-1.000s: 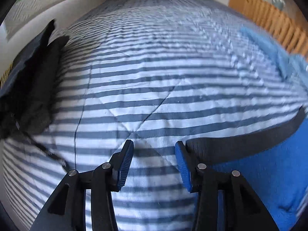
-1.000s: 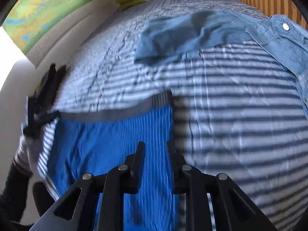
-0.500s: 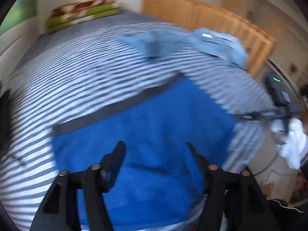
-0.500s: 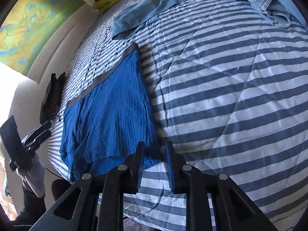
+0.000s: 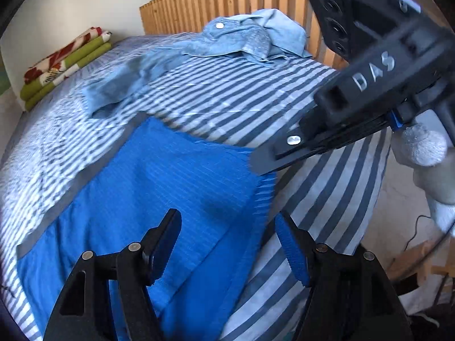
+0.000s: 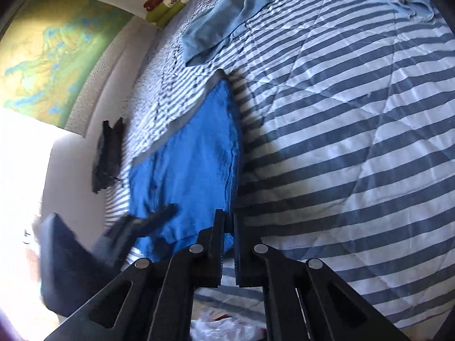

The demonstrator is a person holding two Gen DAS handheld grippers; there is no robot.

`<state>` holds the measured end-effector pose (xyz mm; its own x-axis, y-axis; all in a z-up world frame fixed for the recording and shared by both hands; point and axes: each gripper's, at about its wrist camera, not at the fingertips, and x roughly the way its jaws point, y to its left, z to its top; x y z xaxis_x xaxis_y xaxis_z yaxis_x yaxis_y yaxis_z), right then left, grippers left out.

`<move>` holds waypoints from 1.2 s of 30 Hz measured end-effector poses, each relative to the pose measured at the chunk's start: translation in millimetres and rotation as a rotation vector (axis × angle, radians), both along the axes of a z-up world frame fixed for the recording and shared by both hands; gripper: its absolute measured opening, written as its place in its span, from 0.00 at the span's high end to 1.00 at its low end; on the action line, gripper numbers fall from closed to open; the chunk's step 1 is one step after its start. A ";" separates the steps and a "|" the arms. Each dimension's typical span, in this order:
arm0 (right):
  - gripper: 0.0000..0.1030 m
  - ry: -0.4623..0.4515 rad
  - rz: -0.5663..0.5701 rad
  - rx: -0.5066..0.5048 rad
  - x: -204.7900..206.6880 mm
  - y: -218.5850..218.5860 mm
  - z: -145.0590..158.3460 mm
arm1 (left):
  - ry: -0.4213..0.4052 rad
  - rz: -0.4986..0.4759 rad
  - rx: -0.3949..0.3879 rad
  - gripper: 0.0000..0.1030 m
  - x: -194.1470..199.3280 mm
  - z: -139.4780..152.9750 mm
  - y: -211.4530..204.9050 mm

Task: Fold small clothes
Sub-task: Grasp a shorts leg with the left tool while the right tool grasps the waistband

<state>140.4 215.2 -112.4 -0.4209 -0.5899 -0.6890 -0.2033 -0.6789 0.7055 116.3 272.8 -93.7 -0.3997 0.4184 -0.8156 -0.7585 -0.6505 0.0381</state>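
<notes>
Soft, light blue shorts [image 5: 170, 187] flat on striped bed [image 5: 256, 93]; right gripper [image 6: 229, 221] pinching near hem corner, left gripper [image 5: 227, 244] apart above.

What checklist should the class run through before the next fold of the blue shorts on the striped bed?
1. Right gripper shut on the bright blue ribbed shorts at their near right corner: ok.
2. Left gripper open above the shorts, nothing between its fingers: ok.
3. Grey waistband lying straight: ok.
4. Shorts flat on the blue-and-white striped quilt: not ok, near edge looks bunched.
5. Light blue denim shirt apart from the shorts: ok.
6. Corner gripped through all layers: cannot tell.
</notes>
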 end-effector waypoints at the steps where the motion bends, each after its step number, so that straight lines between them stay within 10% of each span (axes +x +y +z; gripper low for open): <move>1: 0.95 -0.004 0.000 0.000 -1.0 0.1 0.3 | 0.005 0.002 0.001 0.31 0.2 -2.3 4.0; 5: 0.95 -0.008 0.015 -0.016 -6.1 2.3 0.8 | -0.005 0.068 0.001 0.75 -13.8 -8.5 6.3; 9: 0.92 -0.012 0.060 -0.042 -10.3 2.0 -0.1 | -0.055 0.140 0.042 0.95 -30.5 -6.4 -10.7; 15: 0.61 0.043 0.030 0.036 -42.0 4.4 12.4 | -0.113 0.202 0.132 0.96 -36.4 5.3 -40.7; 23: 0.57 -0.018 -0.041 0.117 -131.8 1.9 -3.2 | -0.120 0.264 0.215 0.96 -33.3 26.9 -71.1; 25: 0.59 -0.038 -0.041 0.142 -148.3 -6.3 -7.5 | -0.132 0.293 0.251 0.96 -34.1 29.1 -81.3; 27: 0.93 -0.062 -0.052 0.197 -156.9 -14.7 -6.9 | -0.151 0.323 0.287 0.96 -35.1 30.6 -92.8; 36: 0.97 0.092 0.028 0.298 -166.3 -89.7 65.8 | -0.189 0.462 0.417 0.96 -18.8 40.8 -179.8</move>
